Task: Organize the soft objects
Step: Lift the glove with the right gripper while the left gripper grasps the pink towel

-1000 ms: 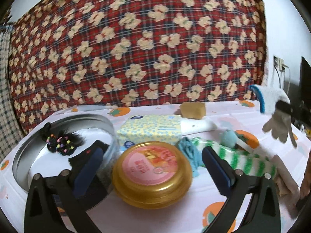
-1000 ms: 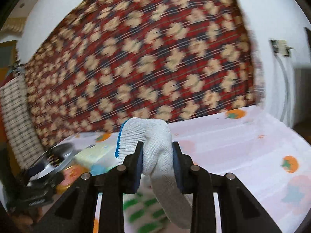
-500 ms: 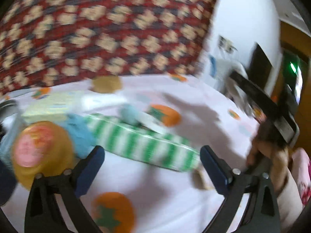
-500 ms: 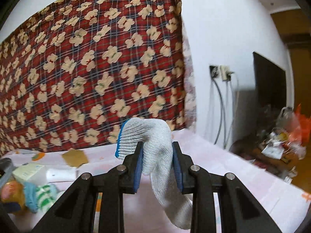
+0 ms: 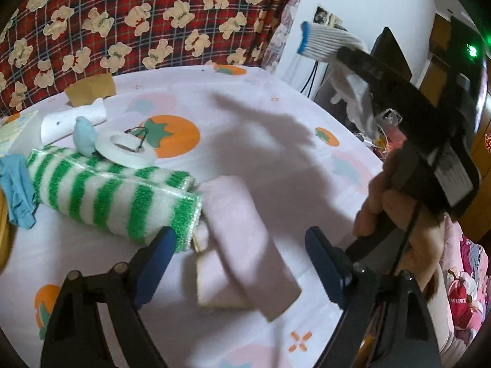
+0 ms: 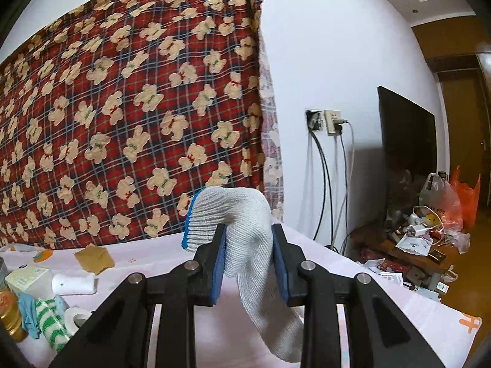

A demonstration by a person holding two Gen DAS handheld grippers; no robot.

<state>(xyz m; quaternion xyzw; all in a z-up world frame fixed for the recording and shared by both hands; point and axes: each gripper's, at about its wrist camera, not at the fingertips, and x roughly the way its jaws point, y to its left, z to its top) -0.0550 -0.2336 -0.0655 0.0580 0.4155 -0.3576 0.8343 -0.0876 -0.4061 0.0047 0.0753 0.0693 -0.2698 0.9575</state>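
A white knit glove (image 6: 245, 239) is clamped aloft in the right tool (image 6: 249, 263), while the closing, still-empty left tool (image 5: 239, 263) is angled down over a folded pink cloth (image 5: 242, 239), apparently lengthwise between the jaws, on the desk (image 5: 276, 128).

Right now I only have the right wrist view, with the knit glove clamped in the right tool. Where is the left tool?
Observer: The left tool hangs over a folded pink cloth, jaws closing, pads not touching it.
Reviewer: Is that cloth alone?
Observer: No, its end lies against the green-striped towel.
Reviewer: Who holds the right tool?
Observer: A hand grips its handle, knit glove dangling from it.
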